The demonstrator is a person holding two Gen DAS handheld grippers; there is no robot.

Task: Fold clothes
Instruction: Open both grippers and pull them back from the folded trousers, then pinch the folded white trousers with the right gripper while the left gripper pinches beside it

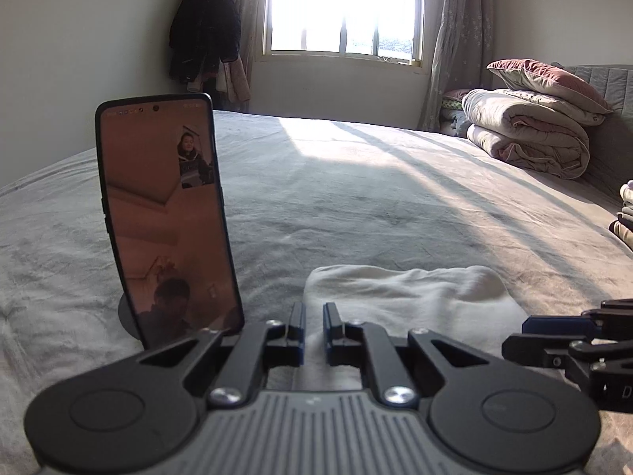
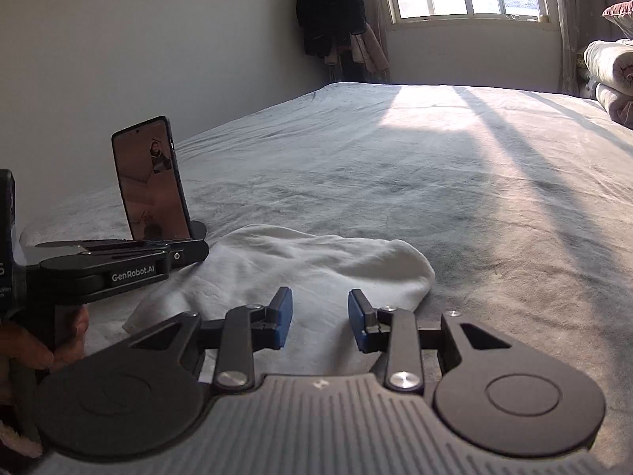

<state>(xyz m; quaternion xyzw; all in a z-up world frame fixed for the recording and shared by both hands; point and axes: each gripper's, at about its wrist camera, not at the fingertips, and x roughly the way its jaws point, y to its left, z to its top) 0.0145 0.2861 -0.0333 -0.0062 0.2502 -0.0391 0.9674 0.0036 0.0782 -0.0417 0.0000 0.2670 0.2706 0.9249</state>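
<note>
A white folded garment (image 1: 411,297) lies on the grey bed, just ahead of both grippers; it also shows in the right wrist view (image 2: 308,273). My left gripper (image 1: 314,316) hovers over its near left edge, jaws a narrow gap apart with nothing between them. It appears from the side in the right wrist view (image 2: 118,265). My right gripper (image 2: 320,316) is open and empty over the garment's near edge; part of it shows at the right of the left wrist view (image 1: 573,340).
A phone (image 1: 162,213) stands upright on a round stand at the left, next to the garment; it also shows in the right wrist view (image 2: 152,182). Folded quilts and a pillow (image 1: 530,126) are stacked at the back right. A pile of folded clothes (image 1: 625,217) sits at the right edge.
</note>
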